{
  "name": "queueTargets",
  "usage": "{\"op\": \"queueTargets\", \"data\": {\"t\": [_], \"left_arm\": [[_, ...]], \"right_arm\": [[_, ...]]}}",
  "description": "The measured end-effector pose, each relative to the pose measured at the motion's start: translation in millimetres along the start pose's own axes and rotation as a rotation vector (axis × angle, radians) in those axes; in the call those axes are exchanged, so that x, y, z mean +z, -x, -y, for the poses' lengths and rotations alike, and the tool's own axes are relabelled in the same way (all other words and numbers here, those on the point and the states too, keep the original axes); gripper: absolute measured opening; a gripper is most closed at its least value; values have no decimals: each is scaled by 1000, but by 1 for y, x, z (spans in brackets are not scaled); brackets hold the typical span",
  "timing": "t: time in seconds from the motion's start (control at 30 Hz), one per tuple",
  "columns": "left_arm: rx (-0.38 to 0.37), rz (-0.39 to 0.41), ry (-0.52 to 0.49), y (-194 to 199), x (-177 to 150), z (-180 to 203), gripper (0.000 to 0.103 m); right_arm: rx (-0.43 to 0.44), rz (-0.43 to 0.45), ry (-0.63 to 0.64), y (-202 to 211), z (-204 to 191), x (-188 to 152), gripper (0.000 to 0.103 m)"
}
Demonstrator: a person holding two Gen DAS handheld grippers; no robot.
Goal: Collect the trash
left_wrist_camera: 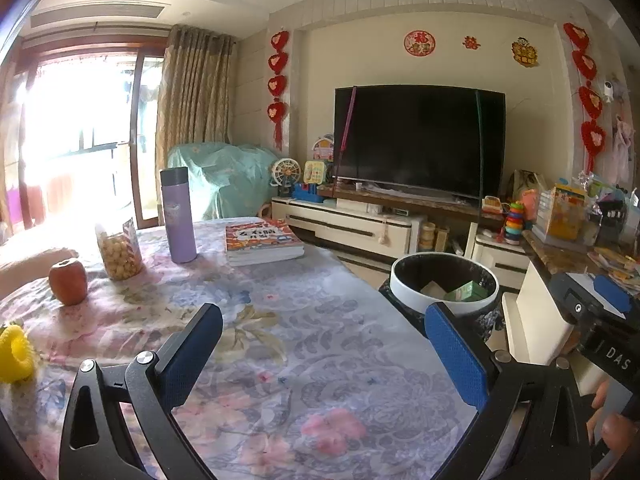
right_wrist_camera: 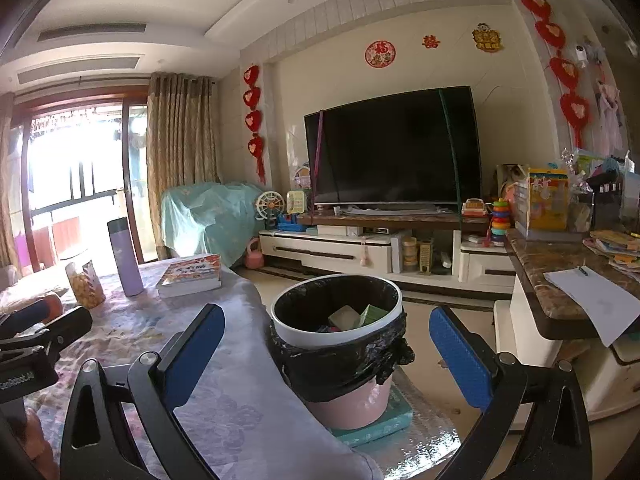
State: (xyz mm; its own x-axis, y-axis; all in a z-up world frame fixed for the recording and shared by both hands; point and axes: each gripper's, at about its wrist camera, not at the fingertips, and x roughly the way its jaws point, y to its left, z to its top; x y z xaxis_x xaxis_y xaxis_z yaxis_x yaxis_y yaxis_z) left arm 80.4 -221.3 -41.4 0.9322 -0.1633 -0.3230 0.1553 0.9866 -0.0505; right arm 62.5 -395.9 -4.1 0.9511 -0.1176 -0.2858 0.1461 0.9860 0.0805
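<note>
Holding boxes — trash bin (right_wrist_camera: 336, 320) | snack jar (left_wrist_camera: 119, 254) full — grippers empty

pink bin (right_wrist_camera: 352, 404) (black liner), floral tablecloth (left_wrist_camera: 320, 352)

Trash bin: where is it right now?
The trash bin sits on the floor just off the table's right edge, centred in the right wrist view, before the TV stand.

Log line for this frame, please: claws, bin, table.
left claw open, empty, over table | right claw open, empty, facing bin | bin holds trash, beside table | apple, jar, bottle, books on table
</note>
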Motion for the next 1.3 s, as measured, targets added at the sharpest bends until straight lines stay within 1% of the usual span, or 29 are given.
{"op": "queueTargets", "data": {"t": [0.33,1.3], "left_arm": [[2,16,-13,2,0,0,102],[-10,6,-19,-1,-4,-2,102]], "right_arm": [[21,8,-5,3,-2,0,103],[38,6,-14,5,-3,0,103]]}}
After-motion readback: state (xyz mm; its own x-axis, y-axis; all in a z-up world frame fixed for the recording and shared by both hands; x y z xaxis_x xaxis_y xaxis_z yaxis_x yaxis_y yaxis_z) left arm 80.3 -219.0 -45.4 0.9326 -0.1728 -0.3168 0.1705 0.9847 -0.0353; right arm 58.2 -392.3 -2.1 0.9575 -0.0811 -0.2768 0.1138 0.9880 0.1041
